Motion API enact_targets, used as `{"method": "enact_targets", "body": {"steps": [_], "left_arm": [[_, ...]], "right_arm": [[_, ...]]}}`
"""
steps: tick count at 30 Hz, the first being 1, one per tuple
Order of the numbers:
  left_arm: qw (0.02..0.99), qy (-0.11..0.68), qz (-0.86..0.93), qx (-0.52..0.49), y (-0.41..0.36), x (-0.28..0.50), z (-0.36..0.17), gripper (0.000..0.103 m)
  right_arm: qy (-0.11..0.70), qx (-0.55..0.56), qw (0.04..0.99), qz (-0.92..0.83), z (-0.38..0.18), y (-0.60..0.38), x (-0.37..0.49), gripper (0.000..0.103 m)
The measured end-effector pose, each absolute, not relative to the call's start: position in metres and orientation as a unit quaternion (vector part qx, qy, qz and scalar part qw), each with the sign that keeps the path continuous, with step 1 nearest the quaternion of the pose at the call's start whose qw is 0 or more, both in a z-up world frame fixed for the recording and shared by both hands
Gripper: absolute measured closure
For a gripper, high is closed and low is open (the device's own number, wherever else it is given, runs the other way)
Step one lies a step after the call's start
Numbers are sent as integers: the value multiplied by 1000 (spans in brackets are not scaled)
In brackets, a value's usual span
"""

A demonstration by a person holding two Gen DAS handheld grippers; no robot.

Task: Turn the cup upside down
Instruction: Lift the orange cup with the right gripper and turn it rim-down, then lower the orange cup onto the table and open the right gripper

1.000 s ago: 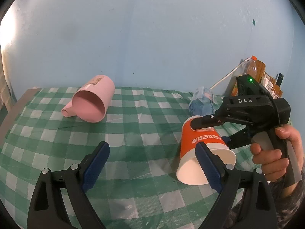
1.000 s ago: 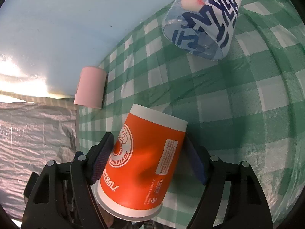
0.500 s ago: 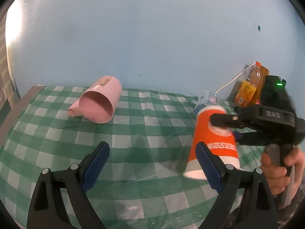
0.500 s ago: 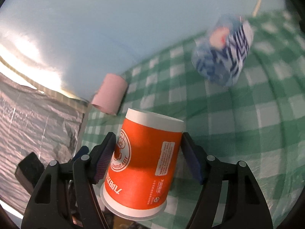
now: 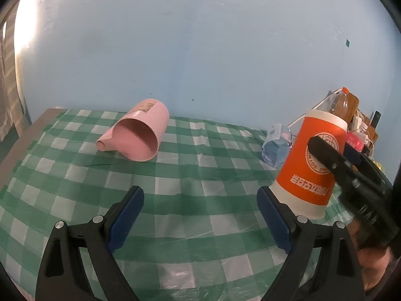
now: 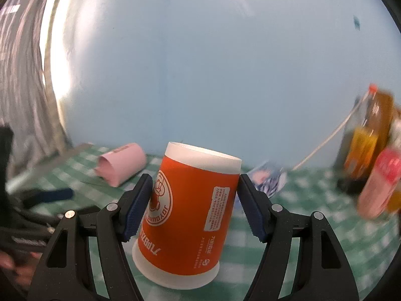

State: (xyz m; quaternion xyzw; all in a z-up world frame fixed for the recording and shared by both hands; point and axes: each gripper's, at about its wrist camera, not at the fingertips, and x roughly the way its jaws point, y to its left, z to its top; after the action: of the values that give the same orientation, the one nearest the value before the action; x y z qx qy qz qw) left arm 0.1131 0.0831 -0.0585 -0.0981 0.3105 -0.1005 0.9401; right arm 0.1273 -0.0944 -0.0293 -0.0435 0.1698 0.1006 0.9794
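Observation:
An orange and white paper cup (image 5: 312, 165) stands upside down, wide mouth down, on the green checked tablecloth (image 5: 180, 200) at the right. My right gripper (image 6: 194, 203) is shut on this cup (image 6: 185, 215), one blue pad on each side of it; the cup leans slightly. The right gripper also shows in the left wrist view (image 5: 351, 175) beside the cup. My left gripper (image 5: 200, 218) is open and empty, low over the cloth, to the left of the cup.
A pink cup (image 5: 140, 133) lies on its side at the back left. A blue printed clear cup (image 5: 275, 148) lies behind the orange one. Bottles (image 6: 371, 135) and a white cable stand at the back right by the blue wall.
My right gripper has turned the orange cup from lying tilted to mouth-down and brought it to the cloth. The left gripper has stayed open, nearly in place.

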Motion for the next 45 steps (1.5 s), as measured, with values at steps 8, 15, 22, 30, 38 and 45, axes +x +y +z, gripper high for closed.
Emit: {"method": "enact_targets", "body": {"steps": [8, 15, 22, 30, 38, 45], "left_arm": [[939, 315, -97, -96, 83, 115, -62, 10], [939, 317, -95, -96, 86, 117, -64, 10], [937, 322, -94, -97, 88, 119, -66, 10], [938, 320, -95, -97, 88, 117, -66, 10], [943, 305, -94, -95, 88, 109, -59, 10], [957, 263, -90, -79, 83, 86, -43, 10]], "right_arm": [[89, -132, 986, 45, -42, -60, 114, 32], [122, -130, 982, 56, -52, -62, 119, 32], [124, -117, 983, 64, -53, -65, 118, 33], [123, -106, 984, 71, -53, -68, 113, 21], [114, -83, 987, 74, -45, -78, 106, 18], [110, -65, 989, 78, -37, -91, 91, 15]]}}
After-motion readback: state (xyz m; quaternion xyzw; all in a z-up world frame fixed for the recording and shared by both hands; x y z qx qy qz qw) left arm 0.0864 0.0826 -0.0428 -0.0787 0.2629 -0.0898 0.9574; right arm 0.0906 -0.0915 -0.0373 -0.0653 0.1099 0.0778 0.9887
